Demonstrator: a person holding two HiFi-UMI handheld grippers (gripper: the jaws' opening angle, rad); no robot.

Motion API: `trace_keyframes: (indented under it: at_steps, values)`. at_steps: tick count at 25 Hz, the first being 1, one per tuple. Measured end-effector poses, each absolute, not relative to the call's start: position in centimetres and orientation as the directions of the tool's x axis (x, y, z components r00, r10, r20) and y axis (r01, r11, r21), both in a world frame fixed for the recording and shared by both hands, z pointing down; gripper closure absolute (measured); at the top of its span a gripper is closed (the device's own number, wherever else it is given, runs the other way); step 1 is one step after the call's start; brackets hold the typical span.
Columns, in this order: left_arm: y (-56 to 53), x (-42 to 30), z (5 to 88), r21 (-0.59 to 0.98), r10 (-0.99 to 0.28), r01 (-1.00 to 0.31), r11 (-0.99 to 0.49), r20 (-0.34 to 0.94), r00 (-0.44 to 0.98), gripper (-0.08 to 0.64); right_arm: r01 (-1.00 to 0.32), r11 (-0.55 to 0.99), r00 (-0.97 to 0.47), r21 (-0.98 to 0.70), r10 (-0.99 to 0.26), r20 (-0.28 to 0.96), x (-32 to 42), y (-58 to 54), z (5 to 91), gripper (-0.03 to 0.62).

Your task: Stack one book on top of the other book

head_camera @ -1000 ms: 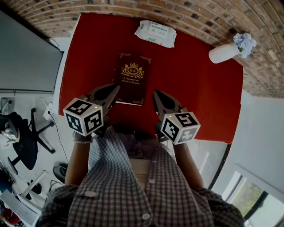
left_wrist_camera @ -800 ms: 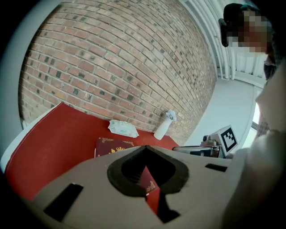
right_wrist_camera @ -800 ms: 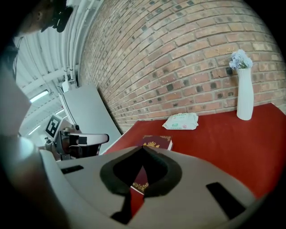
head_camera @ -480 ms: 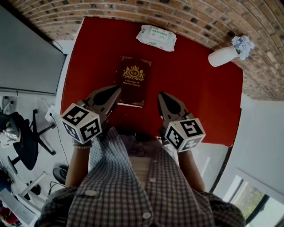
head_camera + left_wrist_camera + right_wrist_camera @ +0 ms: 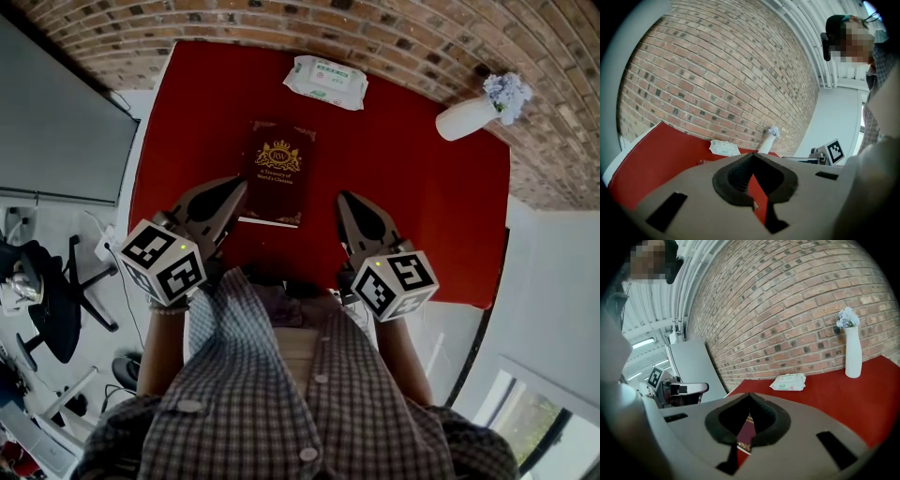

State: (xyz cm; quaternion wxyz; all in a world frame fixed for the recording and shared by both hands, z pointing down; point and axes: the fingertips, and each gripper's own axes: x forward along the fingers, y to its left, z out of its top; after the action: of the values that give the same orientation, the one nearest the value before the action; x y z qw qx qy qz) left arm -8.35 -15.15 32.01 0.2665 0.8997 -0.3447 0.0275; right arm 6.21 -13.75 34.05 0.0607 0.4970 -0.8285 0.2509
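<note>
A dark maroon book (image 5: pixel 277 173) with a gold crest lies flat in the middle of the red table (image 5: pixel 412 197). Only this one cover shows; I cannot tell whether another book lies under it. My left gripper (image 5: pixel 237 185) hovers at the book's near left corner, jaws shut and empty. To the right of the book's near edge my right gripper (image 5: pixel 345 199) is also shut, with nothing held. In the right gripper view a strip of the book (image 5: pixel 746 434) shows through the gap behind the shut jaws (image 5: pixel 750 395). The left gripper (image 5: pixel 751 155) points toward the brick wall.
A white pack of wipes (image 5: pixel 326 77) lies at the table's far edge, and a white vase with pale flowers (image 5: pixel 473 111) stands at the far right corner. A brick wall (image 5: pixel 375 28) backs the table. Office chairs (image 5: pixel 56 291) stand on the floor to the left.
Both grippers have lifted a little toward the camera and drawn slightly outward, still shut and empty. The book has stayed in place on the table.
</note>
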Motion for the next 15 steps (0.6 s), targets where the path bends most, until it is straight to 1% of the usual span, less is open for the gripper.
trace_keyframes:
  at_steps: [15]
  values:
    - [-15.0,-7.53,31.69,0.454,-0.592,-0.618,-0.641,0.22,0.776,0.552,-0.851,0.381,-0.506,-0.362,-0.779,0.371,6.12,-13.89,34.15,0.585]
